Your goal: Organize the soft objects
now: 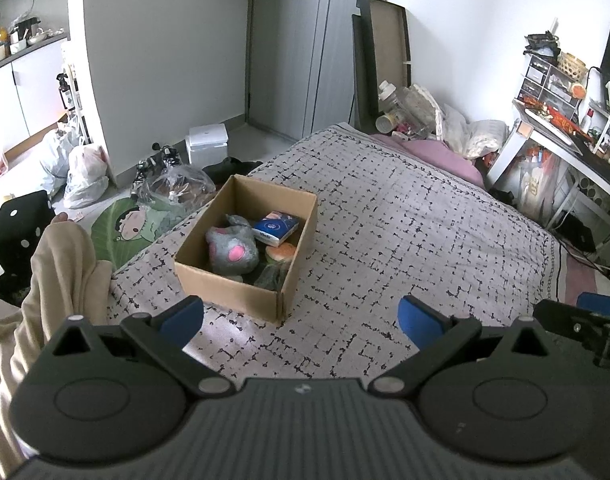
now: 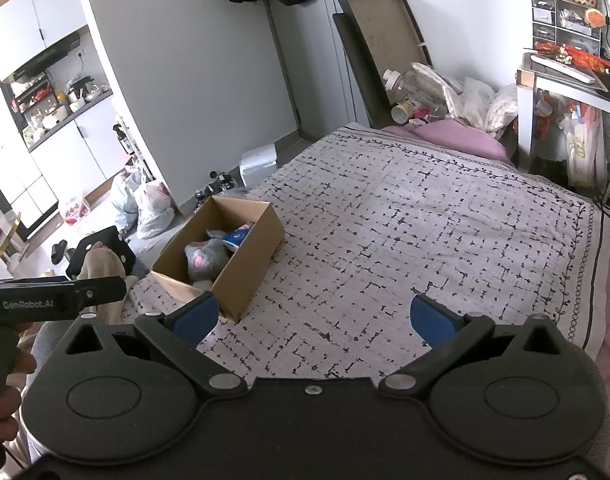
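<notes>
Soft toys and packets fill a cardboard box (image 1: 241,280) set near the left edge of a bed covered by a grey patterned bedspread (image 1: 405,240). Inside lie a grey plush toy (image 1: 233,250) with a pink patch, a blue tissue pack (image 1: 275,227) at the far right corner and a round bun-like item (image 1: 281,253) against the right wall. Both tools hover above the near end of the bed: the left gripper (image 1: 301,316) with its blue pads spread wide and empty, the right gripper (image 2: 313,318) likewise apart and empty. White plastic bags (image 1: 85,176) sit on the floor at far left.
</notes>
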`<state>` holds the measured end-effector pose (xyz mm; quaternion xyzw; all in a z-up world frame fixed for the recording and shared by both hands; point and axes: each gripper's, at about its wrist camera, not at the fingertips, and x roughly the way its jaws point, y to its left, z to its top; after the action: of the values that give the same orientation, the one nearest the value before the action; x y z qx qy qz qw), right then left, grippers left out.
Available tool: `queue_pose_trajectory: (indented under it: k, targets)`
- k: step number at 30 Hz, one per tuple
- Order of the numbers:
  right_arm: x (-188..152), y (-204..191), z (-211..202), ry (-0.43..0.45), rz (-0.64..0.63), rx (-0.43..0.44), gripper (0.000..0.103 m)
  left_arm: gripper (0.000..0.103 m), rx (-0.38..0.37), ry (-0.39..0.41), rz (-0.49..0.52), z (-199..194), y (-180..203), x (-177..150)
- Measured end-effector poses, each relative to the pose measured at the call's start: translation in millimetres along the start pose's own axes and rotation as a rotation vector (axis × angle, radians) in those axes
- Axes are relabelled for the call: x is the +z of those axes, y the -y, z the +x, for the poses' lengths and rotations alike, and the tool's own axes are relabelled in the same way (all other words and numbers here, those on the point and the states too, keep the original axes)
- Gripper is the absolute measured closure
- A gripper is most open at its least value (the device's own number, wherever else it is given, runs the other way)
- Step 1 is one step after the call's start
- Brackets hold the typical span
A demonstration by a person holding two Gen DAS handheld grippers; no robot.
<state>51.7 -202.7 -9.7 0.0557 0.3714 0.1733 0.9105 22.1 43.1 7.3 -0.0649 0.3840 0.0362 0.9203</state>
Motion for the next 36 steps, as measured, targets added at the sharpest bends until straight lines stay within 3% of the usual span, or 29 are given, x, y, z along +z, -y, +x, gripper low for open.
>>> queue_pose_trajectory:
  k: [36]
  targets:
    - [-0.5,3.2,2.3,-0.009,0.003,0.001,0.0,0.0,-0.008,-0.009,0.017,2.2,3.8,-1.2]
